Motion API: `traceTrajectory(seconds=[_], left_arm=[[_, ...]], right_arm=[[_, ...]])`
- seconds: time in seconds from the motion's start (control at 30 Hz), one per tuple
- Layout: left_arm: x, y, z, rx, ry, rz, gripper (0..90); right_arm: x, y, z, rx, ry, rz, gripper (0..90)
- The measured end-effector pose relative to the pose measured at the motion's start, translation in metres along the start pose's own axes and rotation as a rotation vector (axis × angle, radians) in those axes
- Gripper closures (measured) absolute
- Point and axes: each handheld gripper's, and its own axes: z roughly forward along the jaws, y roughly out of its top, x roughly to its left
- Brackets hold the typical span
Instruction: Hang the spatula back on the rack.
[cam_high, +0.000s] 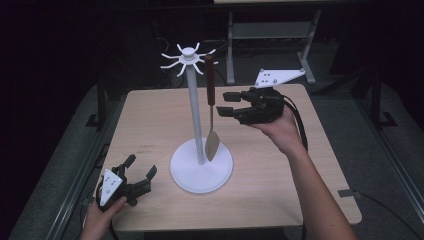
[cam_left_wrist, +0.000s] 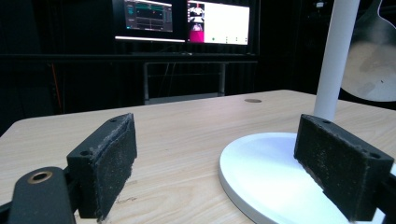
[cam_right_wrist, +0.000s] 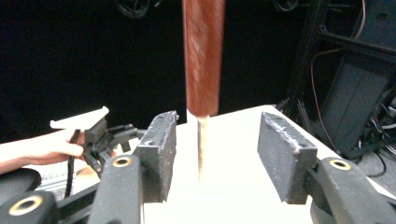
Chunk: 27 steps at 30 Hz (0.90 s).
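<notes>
Brown-handled spatula (cam_high: 210, 107) hangs from a hook of the white utensil stand (cam_high: 200, 165) (blade near the base), right gripper (cam_high: 226, 104) beside it, jaws apart and off it; a nudge could swing it loose.

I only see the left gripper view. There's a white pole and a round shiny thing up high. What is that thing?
Observer: It's the blade of a spatula. Its brown handle hangs from a hook at the top of the stand.
Operator: Is anyone holding it?
Observer: No. The right gripper is open beside the handle and not touching it.
Operator: And where is my gripper?
Observer: The left gripper is open at the near left corner of the table, apart from the stand's round base.
</notes>
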Motion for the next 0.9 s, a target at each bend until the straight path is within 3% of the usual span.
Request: traceTrajectory(seconds=[0.4, 0.9], left_arm=[[0.000, 0.000, 0.000, 0.001, 0.000, 0.003, 12.6], [0.000, 0.000, 0.000, 0.003, -0.003, -0.001, 12.6]], right_arm=[[-0.006, -0.027, -0.017, 0.046, -0.092, 0.041, 33.6], [-0.012, -0.076, -0.027, 0.131, -0.170, 0.078, 29.5]])
